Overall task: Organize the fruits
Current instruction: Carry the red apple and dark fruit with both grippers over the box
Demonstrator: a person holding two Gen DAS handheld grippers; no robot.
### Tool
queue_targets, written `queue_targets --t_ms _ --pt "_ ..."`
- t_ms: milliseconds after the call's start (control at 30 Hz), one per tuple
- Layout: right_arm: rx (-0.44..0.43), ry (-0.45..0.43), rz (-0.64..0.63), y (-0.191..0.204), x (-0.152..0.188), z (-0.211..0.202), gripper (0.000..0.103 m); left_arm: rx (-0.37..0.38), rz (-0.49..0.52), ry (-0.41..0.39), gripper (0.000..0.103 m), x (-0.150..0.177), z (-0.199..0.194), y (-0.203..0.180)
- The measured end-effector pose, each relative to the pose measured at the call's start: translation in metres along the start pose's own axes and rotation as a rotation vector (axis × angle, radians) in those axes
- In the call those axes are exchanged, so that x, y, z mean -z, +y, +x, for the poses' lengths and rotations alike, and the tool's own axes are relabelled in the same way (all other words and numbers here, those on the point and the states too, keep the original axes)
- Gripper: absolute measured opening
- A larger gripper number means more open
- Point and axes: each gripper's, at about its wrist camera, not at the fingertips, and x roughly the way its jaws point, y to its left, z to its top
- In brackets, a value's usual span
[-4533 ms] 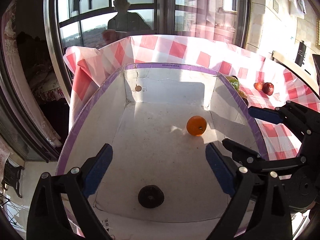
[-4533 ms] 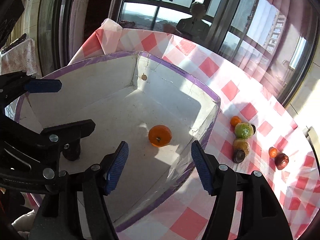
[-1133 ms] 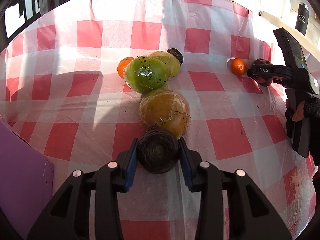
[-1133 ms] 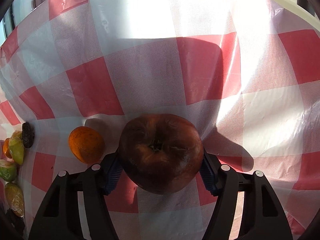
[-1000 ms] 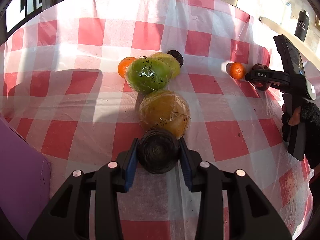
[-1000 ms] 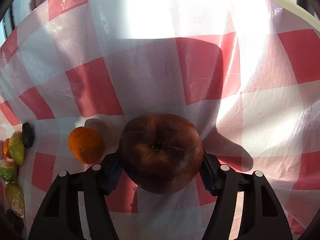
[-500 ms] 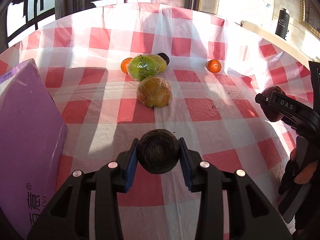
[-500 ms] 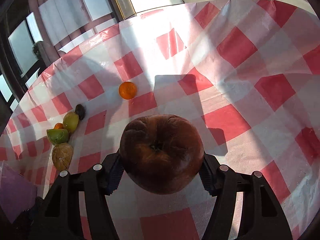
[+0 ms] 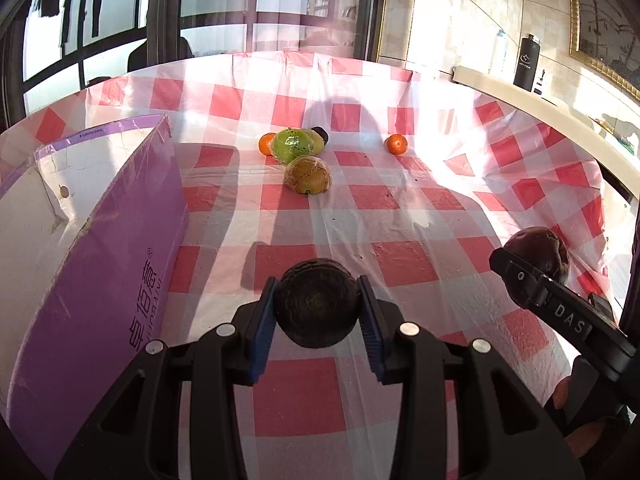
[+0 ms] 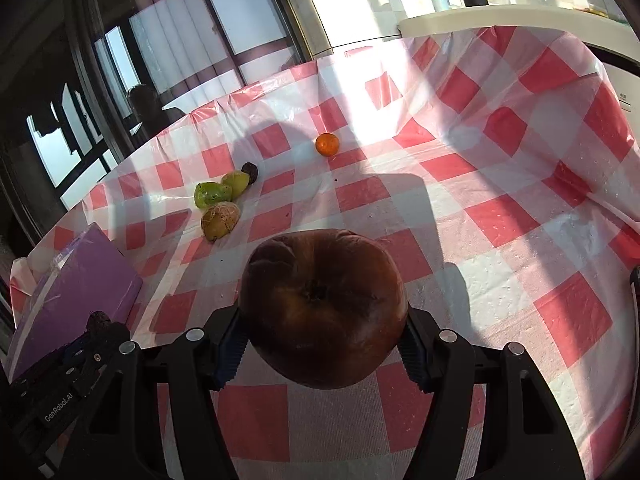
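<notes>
My left gripper [image 9: 318, 316] is shut on a small dark round fruit [image 9: 317, 302] and holds it above the checked tablecloth [image 9: 400, 208]. My right gripper [image 10: 322, 344] is shut on a large dark brown-red fruit [image 10: 322, 306], also lifted; it shows at the right of the left wrist view [image 9: 540, 252]. The purple cardboard box [image 9: 108, 248] with a white inside stands at the left. On the cloth farther off lie a green fruit [image 9: 292, 146], a yellow-brown fruit [image 9: 308, 175], an orange [image 9: 266, 144], a small dark fruit [image 9: 321, 133] and another small orange [image 9: 396, 145].
A window with dark frames [image 9: 168, 20] runs behind the table. A pale counter [image 9: 540, 108] with a black bottle [image 9: 527, 62] stands at the right. The cloth hangs over the table's far edge.
Both grippers have pulled back and risen from the fruit group, each carrying its fruit. The purple box has come more into the left wrist view on the left.
</notes>
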Motion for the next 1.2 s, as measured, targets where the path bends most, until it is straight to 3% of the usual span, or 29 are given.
queue_targets --t_ms 300,567,833,967,1200 --pt "-0.175 -0.102 -0.122 0.063 0.001 -0.050 0.063 -0.059 -0.097 -0.268 0.039 -0.012 -0.114 0.052" --pt "-0.363 -0.101 -0.321 0.161 0.008 -0.075 0.064 -0.167 -0.201 -0.304 0.039 -0.011 -0.153 0.134" --pt "-0.493 0.004 -0.535 0.260 0.034 -0.063 0.064 -0.267 -0.245 -0.222 0.039 0.002 -0.151 0.197" --pt "-0.439 0.126 -0.734 0.311 0.045 -0.041 0.064 -0.310 -0.192 -0.103 0.039 -0.001 -0.135 0.221" --pt "-0.305 0.449 -1.073 0.356 0.071 0.011 0.064 -0.331 0.003 0.209 0.039 -0.009 -0.090 0.252"
